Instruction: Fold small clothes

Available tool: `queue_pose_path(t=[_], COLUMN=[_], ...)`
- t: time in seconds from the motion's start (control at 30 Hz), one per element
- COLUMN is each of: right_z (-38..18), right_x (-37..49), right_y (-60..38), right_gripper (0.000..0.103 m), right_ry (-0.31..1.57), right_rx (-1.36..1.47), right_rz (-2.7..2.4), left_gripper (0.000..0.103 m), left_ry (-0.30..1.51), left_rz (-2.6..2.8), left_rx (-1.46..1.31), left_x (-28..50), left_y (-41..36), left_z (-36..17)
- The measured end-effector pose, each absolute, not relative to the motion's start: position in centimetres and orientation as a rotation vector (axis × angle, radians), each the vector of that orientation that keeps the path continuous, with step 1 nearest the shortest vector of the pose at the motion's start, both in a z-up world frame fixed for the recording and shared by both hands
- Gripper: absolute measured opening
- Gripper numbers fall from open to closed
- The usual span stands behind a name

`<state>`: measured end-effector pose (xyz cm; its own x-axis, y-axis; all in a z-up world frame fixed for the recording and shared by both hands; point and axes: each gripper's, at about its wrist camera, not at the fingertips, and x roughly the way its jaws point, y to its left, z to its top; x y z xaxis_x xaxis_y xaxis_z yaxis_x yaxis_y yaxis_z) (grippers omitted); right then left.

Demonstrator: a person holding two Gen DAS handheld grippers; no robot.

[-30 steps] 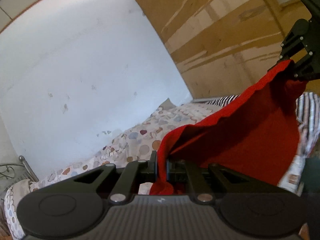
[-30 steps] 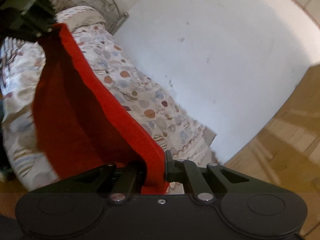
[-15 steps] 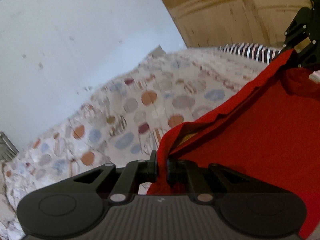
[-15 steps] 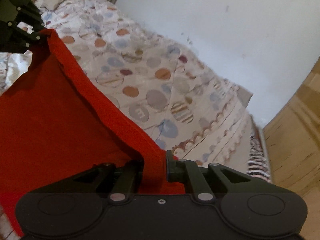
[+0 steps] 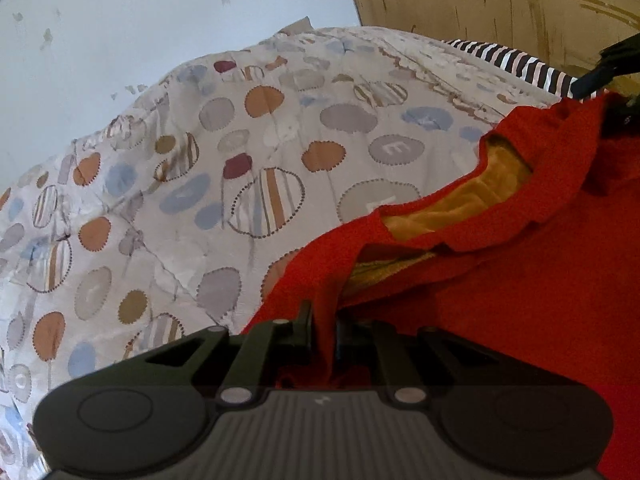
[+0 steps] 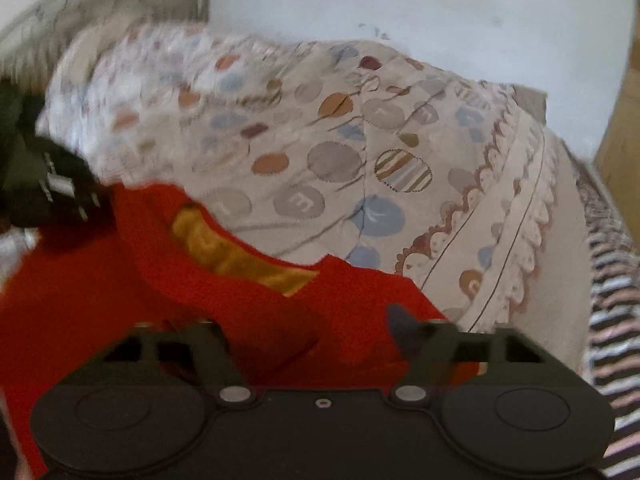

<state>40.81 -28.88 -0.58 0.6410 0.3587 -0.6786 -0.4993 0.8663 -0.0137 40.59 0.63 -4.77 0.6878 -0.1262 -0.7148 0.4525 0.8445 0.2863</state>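
A small red garment [image 5: 520, 272] with a yellow-orange lining [image 5: 472, 200] lies spread on the patterned bedspread [image 5: 200, 184]. My left gripper [image 5: 322, 332] is shut on its waistband edge at the near left. In the right wrist view the garment [image 6: 120, 280] lies under my right gripper [image 6: 316, 332], whose jaws stand wide apart over the red cloth. The left gripper [image 6: 44, 184] shows blurred at that view's left edge, at the garment's other corner. The right gripper [image 5: 608, 76] shows at the left view's far right edge.
The bedspread [image 6: 360, 152] has coloured dots and a scalloped border. A black and white striped cloth [image 6: 612, 320] lies along the bed's right side. A white wall [image 5: 120, 20] stands behind, with wooden furniture [image 5: 500, 0] at the right and a metal bed frame [image 6: 120, 0] at the far end.
Both grippers came down from holding the garment stretched in the air to the bedspread. The garment now lies flat, and my right gripper has opened and let go of its corner.
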Motion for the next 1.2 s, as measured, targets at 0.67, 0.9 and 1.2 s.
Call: queue_pose_path(t=[0.67,0.9,1.2], right_z=[-1.8,-2.9,-4.0], right_x=[35.9,37.5,36.4], right_y=[-30.8,-35.2,-35.7], right_gripper=[0.016,0.0,0.053], right_ry=[0.616,0.652,0.636], right_rx=[-0.251,-0.063,-0.06], right_rz=[0.438,0.212,0.164], left_gripper=[0.015,0.023,0.068], left_ry=[0.888,0.906,0.855], left_rz=[-0.318,-0.307,-0.311], left_rx=[0.174,0.177,-0.076], left_x=[43.0,43.7,43.4], left_y=[3.9,3.6,8.7], left_z=[-1.7,-2.7,-0.2])
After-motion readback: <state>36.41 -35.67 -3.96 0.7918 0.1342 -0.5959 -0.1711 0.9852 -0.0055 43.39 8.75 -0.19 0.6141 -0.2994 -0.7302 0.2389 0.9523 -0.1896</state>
